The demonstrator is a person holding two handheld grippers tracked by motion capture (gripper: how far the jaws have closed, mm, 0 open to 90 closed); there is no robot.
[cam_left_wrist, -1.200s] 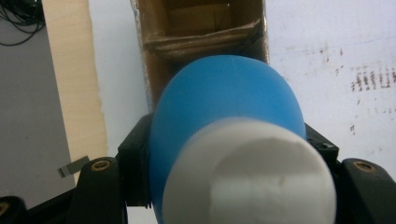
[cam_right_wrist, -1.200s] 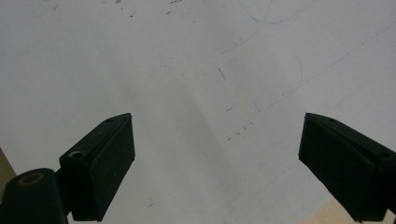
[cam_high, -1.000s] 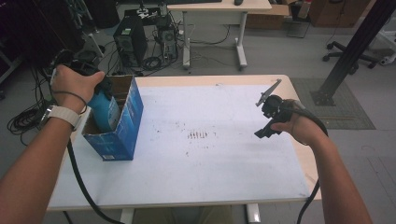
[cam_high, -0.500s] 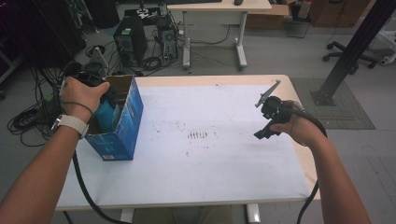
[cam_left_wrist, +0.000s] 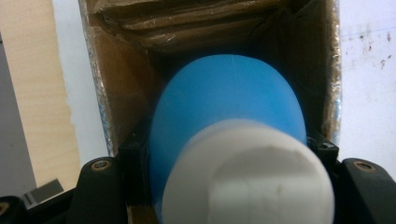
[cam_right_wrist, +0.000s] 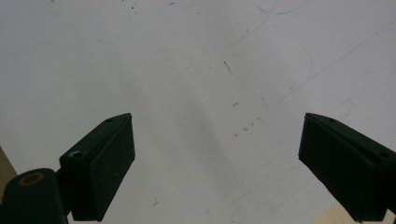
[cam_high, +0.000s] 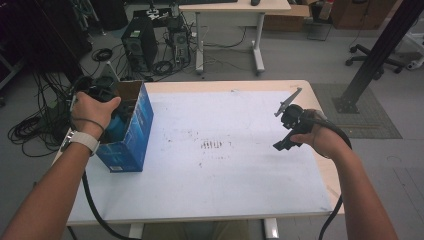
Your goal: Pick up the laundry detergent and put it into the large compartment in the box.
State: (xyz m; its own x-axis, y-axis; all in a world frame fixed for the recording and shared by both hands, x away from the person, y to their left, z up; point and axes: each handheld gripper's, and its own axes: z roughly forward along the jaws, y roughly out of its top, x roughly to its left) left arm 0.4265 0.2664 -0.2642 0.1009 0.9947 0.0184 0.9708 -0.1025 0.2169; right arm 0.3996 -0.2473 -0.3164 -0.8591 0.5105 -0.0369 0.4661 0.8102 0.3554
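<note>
Black tongs (cam_right_wrist: 215,168) — white wristwatch (cam_high: 80,141) (left wrist)

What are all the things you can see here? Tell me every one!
Box: one, blue outside and brown inside, open top, at the table's left edge.
Bottle: one, blue with a white cap, between the left gripper's jaws, partly inside the box.
Table: one, white top with light wood edges and small dark marks in the middle.
Computer tower: one, black, on the floor behind the table, among cables.
Second table: one, light wood, farther back.
Office chair: one, black, far right on the floor.
Left gripper: one, black, shut on the bottle over the box.
Right gripper: one, black, jaws open, nothing between them, above the table's right side.
</note>
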